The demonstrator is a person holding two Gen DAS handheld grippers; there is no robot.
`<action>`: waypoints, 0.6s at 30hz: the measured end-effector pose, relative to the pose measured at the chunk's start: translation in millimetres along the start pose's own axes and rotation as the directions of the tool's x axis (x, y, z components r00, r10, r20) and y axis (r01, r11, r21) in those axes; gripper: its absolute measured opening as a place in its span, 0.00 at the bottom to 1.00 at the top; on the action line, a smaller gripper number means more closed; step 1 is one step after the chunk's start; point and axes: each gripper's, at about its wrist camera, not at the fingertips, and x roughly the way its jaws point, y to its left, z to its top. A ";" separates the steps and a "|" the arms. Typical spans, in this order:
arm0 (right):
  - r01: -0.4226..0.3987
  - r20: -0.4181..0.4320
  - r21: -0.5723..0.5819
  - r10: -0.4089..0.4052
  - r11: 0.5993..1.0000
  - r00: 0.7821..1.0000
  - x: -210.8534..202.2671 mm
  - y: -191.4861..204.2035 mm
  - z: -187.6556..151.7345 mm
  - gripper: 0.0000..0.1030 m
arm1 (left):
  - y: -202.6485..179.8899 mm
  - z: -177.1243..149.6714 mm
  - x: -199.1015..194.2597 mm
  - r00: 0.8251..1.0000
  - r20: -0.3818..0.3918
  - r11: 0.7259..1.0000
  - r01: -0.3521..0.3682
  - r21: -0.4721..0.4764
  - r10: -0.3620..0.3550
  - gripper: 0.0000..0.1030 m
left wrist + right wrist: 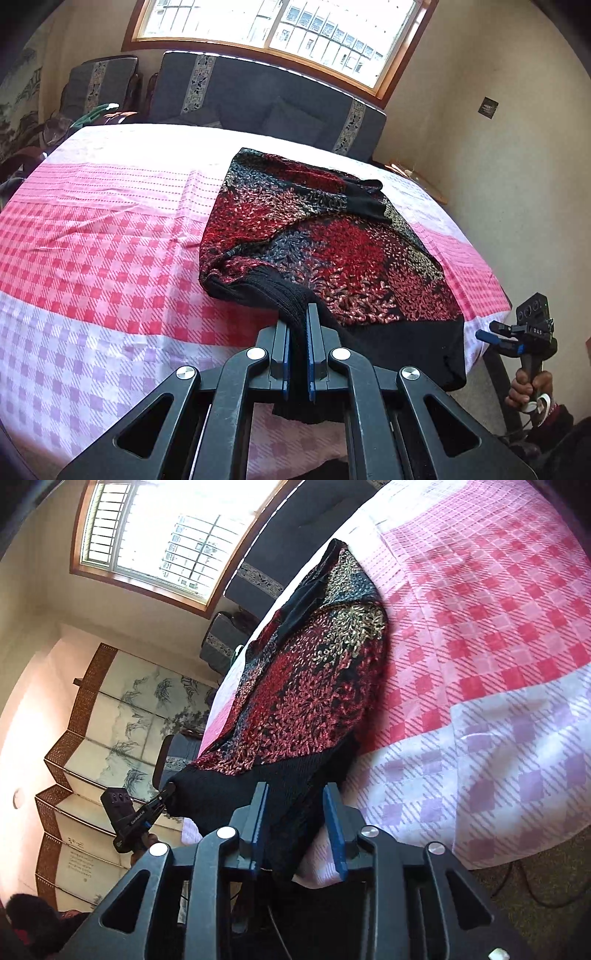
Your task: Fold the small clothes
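Note:
A knit sweater [325, 236] in red, black and grey lies folded on the pink checked tablecloth [110, 229], its black ribbed hem hanging over the near edge. My left gripper [299, 314] is shut on that hem near its left corner. In the right wrist view the same sweater [314, 672] runs along the table edge, and its black hem passes between the fingers of my right gripper [295, 788]. Those jaws stand apart and the pads do not press on the cloth. The left gripper [164, 797] shows there at the hem's far corner. A hand holds the right gripper [487, 330] off the table's right corner.
A dark cushioned sofa [258, 96] stands behind the table under a window [280, 26]. A painted folding screen [110, 720] stands along the wall. The tablecloth's edge [498, 842] hangs over carpet, where cables [535, 886] lie.

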 end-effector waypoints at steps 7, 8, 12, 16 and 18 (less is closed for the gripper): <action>0.148 -0.057 -0.108 -0.155 0.983 0.986 32.9 25.1 4.4 0.47 | -0.2 -1.3 0.6 1.000 -0.008 1.000 0.012 -0.009 -0.012 0.06; 0.208 -0.067 -0.118 -0.217 0.971 0.974 39.9 28.1 7.6 0.48 | -0.1 -1.8 1.2 1.000 -0.010 1.000 0.015 -0.010 -0.016 0.06; 0.400 -0.045 -0.179 -0.414 0.899 0.909 59.1 42.0 19.2 0.58 | -0.1 -3.9 3.3 1.000 -0.015 1.000 0.026 -0.011 -0.026 0.06; 0.569 0.002 -0.204 -0.581 0.797 0.814 74.8 51.0 29.6 0.58 | 1.6 -5.3 5.6 0.999 -0.018 0.999 0.036 -0.016 -0.036 0.06; 0.609 0.018 -0.212 -0.620 0.765 0.785 80.9 53.2 30.7 0.58 | 3.6 -6.3 7.0 0.999 -0.020 0.999 0.038 -0.021 -0.039 0.06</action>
